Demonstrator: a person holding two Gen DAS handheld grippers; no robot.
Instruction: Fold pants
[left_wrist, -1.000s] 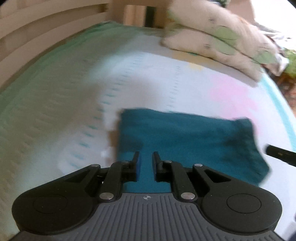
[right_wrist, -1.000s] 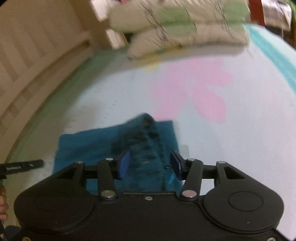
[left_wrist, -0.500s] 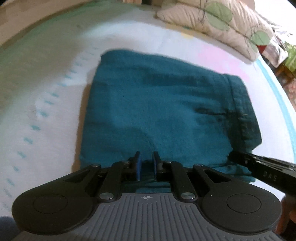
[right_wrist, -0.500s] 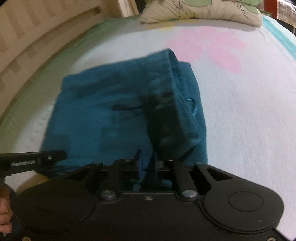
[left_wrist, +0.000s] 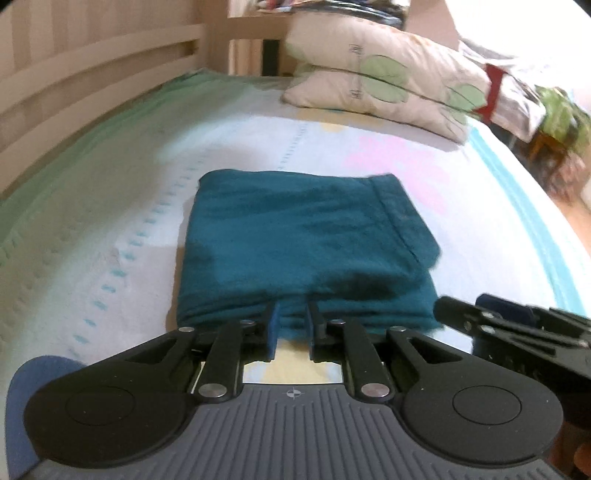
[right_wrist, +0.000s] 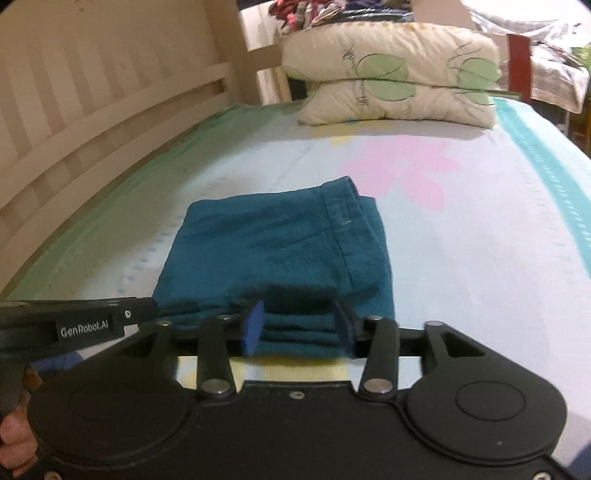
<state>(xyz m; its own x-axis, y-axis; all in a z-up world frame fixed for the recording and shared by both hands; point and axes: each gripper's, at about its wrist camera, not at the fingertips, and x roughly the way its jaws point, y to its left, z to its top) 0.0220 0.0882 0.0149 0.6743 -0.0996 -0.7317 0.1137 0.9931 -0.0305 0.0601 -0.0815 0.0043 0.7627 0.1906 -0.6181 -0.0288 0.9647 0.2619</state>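
On the bed (left_wrist: 480, 221), near both grippers, the soft, light folded pants (left_wrist: 295, 236) lie released, left gripper (left_wrist: 291, 325) narrowly parted, right gripper (right_wrist: 295, 325) just opening; best pinched at their thick near edge

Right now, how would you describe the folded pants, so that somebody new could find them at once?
Start at the bed sheet with the pink flower print, and at the two stacked pillows at its far end. Nearer the camera lies a folded stack of cloth, the pants. It is the only dark teal thing on the pale sheet.
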